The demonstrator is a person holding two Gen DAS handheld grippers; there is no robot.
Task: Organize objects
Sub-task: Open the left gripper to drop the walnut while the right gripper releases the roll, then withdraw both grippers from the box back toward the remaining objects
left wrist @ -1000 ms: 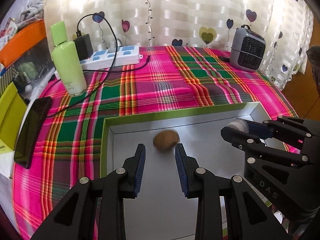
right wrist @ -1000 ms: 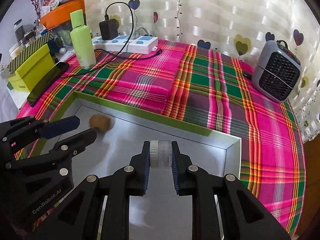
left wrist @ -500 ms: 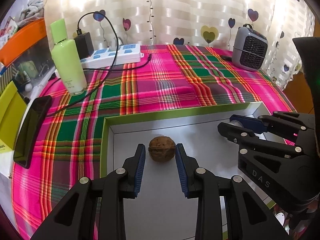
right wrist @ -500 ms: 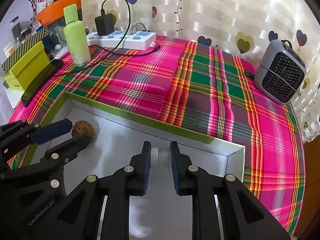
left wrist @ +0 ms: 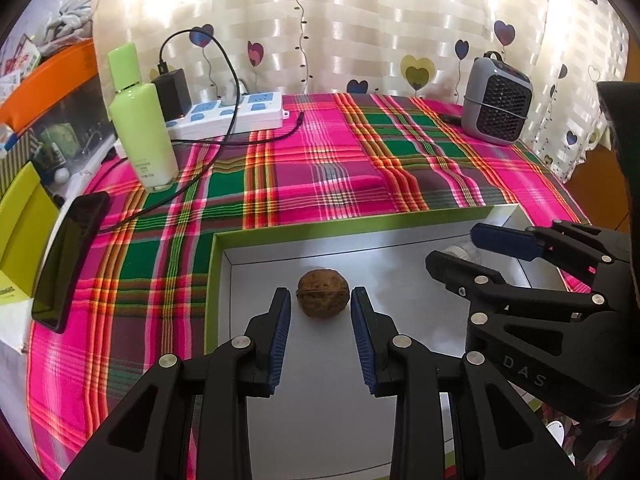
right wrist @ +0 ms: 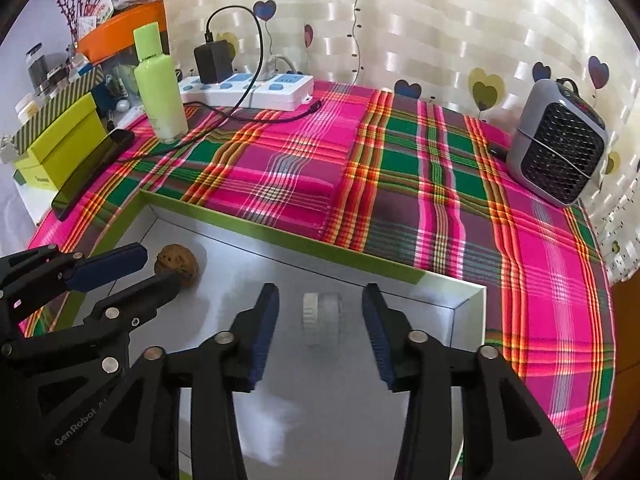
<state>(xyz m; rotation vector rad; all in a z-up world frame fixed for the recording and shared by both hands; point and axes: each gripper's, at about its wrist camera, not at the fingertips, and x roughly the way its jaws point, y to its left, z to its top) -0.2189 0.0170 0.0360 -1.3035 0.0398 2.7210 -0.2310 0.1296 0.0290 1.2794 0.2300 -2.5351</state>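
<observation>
Evidently, both objects lay inside the green-rimmed box (left wrist: 352,226): a walnut (left wrist: 322,295) between the parted fingers of the left hand-held gripper (left wrist: 320,312), a small clear jar (right wrist: 322,311) between those of the equally spread right hand-held gripper (right wrist: 320,320). Each was best withdrawn straight back, untouched.

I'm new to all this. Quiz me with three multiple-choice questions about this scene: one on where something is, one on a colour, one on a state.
1. Where is the walnut?
A. inside the box
B. on the phone
C. beside the heater

2. What colour is the bottle?
A. red
B. light green
C. black

3. How is the right gripper?
A. shut on the jar
B. shut on nothing
C. open

Answers:
1. A, it lies on the box floor, within the walls.
2. B, body and cap are both pale green.
3. C, its fingers stand wide apart either side of the small jar.
</observation>
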